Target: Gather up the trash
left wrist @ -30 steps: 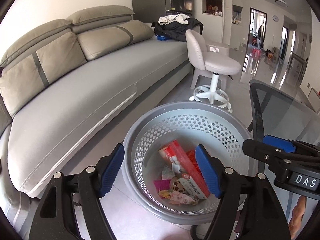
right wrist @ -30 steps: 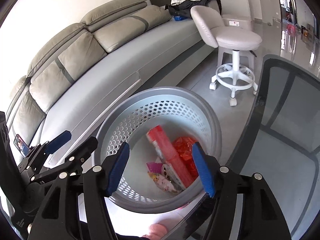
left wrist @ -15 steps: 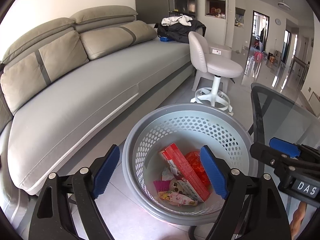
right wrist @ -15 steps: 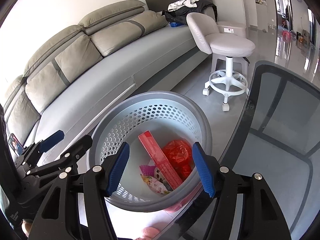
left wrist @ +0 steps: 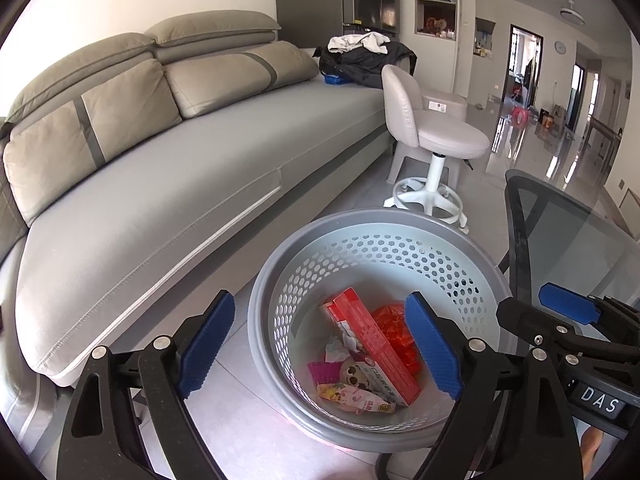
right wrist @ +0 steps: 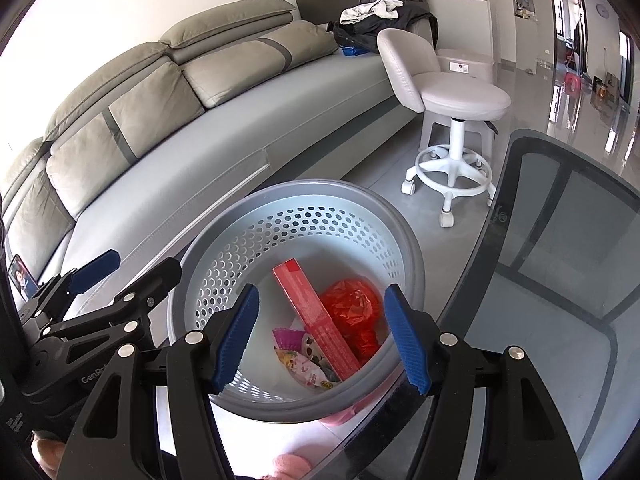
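A grey perforated waste basket [left wrist: 360,220] stands on the floor beside the sofa; it also shows in the right wrist view [right wrist: 304,192]. Inside lie a long red box [left wrist: 372,344], a crumpled red bag [right wrist: 354,308] and small snack wrappers [left wrist: 352,394]. My left gripper [left wrist: 320,346] is open and empty above the basket's near rim. My right gripper [right wrist: 322,336] is open and empty, also above the basket. Each gripper shows at the edge of the other's view.
A grey sofa [left wrist: 160,184] runs along the left, with clothes [left wrist: 364,56] piled at its far end. A white swivel stool [left wrist: 436,144] stands behind the basket. A glass table with a dark frame [right wrist: 560,264] is at the right.
Both grippers have pulled back and up from the basket, so it looks smaller and lower in both views. Both stayed open and empty.
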### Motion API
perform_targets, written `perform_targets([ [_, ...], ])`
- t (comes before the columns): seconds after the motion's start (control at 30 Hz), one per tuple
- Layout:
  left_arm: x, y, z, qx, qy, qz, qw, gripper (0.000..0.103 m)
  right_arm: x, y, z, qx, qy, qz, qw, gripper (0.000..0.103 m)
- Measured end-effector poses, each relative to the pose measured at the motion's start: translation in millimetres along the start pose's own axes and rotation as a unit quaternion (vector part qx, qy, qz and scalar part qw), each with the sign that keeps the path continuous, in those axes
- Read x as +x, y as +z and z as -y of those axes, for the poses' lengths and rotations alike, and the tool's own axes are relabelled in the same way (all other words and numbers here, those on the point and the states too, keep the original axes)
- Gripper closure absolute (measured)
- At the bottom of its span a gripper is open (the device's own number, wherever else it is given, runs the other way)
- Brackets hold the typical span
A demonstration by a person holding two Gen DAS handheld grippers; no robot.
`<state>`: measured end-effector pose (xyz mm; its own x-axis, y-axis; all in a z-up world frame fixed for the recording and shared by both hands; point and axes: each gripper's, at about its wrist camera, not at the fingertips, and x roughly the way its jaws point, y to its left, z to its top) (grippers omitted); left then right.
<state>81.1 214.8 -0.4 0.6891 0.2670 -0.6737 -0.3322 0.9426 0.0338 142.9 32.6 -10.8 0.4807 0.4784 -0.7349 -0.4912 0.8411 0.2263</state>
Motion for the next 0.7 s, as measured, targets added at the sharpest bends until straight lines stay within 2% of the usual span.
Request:
perform_targets([
  [0.13, -2.4, -0.2, -0.1, 0.001, 0.006, 0.008, 1.0, 0.011, -0.2, -0.6, 1.2, 0.001, -0.004, 0.002, 1.0, 0.04],
  [0.7, -0.8, -0.3, -1.0, -0.004, 0.015, 0.004, 0.9999, 0.007, -0.1, -1.9, 3.1, 0.001, -0.017, 0.006, 1.0, 0.039],
])
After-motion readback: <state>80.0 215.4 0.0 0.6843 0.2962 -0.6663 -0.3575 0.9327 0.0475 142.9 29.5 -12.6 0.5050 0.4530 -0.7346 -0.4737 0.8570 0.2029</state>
